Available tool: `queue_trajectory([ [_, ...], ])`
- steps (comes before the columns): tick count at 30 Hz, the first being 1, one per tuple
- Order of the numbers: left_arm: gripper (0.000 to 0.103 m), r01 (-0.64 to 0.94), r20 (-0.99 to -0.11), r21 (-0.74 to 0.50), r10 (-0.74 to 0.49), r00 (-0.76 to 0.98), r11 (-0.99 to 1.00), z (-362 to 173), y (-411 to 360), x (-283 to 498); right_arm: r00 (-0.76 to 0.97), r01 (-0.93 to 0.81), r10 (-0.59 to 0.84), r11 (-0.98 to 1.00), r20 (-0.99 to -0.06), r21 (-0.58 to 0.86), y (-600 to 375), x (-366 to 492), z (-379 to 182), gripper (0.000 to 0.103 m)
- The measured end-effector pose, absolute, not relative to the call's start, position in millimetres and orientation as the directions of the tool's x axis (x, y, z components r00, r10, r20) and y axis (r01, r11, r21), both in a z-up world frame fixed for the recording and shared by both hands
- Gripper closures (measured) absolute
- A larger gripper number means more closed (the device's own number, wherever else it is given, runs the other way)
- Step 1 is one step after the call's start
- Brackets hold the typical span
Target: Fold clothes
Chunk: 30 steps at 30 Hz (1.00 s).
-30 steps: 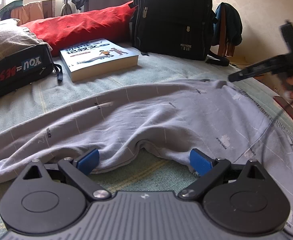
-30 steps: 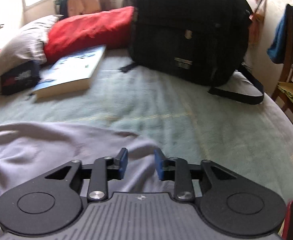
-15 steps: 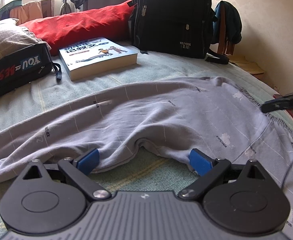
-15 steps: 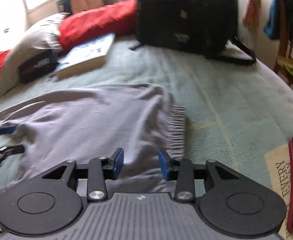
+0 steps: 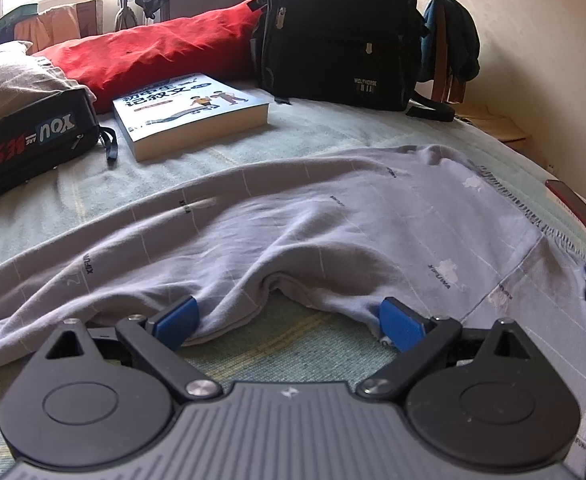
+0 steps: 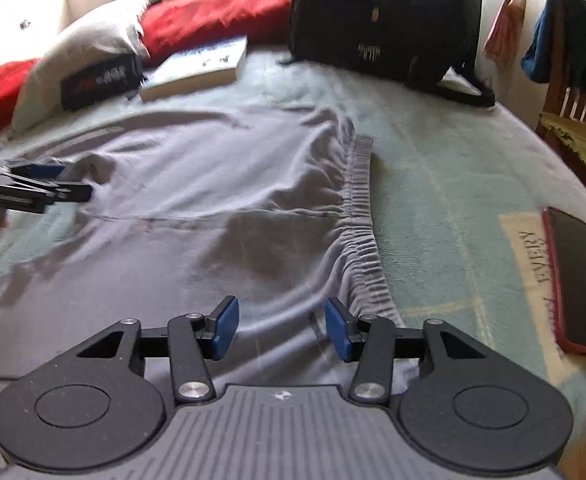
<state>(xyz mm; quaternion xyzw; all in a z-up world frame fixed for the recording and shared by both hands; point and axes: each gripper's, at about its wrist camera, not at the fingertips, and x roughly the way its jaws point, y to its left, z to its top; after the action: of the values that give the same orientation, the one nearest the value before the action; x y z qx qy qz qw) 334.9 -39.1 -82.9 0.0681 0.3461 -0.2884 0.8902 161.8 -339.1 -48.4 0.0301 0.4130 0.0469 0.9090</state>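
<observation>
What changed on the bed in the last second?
The right gripper swung back from the backpack end to the trousers, near the waistband, its jaws opening with nothing clamped. The left gripper stayed open at the crotch; book and phone unmoved.

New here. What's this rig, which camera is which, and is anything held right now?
No robot arm: a person holds a two-fingered gripper in each hand, each with a fisheye camera looking along its fingers. A pair of grey trousers lies spread on the bed.

Left wrist view: the left gripper stands wide open at the trousers' near edge, apparently at the crotch, gripping nothing.

Right wrist view: the right gripper sits near the elastic waistband; its fingers have just been opening, with cloth beneath them and nothing gripped.

Also on the bed: a book, backpack and red phone.
</observation>
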Motion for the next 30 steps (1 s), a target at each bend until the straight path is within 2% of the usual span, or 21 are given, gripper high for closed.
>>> queue_trajectory([
  [3,0.006,0.556,-0.666,-0.062,-0.449,0.596,0.829,-78,-45,337,0.653,-0.091,0.132,0.991,-0.746,0.095,-338,138,-52,0.039],
  [6,0.006,0.534,-0.678,-0.023,-0.406,0.613,0.845,-63,-54,338,0.635,-0.068,0.1,0.995,-0.766,0.074,-349,124,-67,0.038],
  [8,0.006,0.546,-0.681,-0.001,-0.4,0.613,0.838,-47,-57,330,0.643,-0.069,0.082,0.996,-0.761,0.049,-351,118,-71,0.033],
  [10,0.006,0.55,-0.674,0.057,-0.375,0.637,0.833,-28,-60,314,0.649,-0.087,0.073,0.996,-0.757,0.022,-349,114,-72,0.029],
  [16,0.006,0.565,-0.682,0.155,-0.326,0.655,0.81,2,-53,244,0.68,-0.084,0.076,0.996,-0.729,0.026,-349,107,-73,0.028],
  [21,0.005,0.593,-0.724,0.15,-0.321,0.611,0.791,-18,-52,188,0.717,-0.107,0.113,0.993,-0.687,0.052,-347,91,-62,0.024],
  [25,0.005,0.576,-0.767,0.072,-0.324,0.554,0.815,-49,-46,169,0.746,-0.137,0.166,0.986,-0.645,0.095,-344,80,-55,0.02],
  [30,0.005,0.483,-0.8,0.044,-0.259,0.542,0.874,-77,-25,155,0.717,-0.171,0.201,0.979,-0.668,0.112,-333,82,-73,0.019],
])
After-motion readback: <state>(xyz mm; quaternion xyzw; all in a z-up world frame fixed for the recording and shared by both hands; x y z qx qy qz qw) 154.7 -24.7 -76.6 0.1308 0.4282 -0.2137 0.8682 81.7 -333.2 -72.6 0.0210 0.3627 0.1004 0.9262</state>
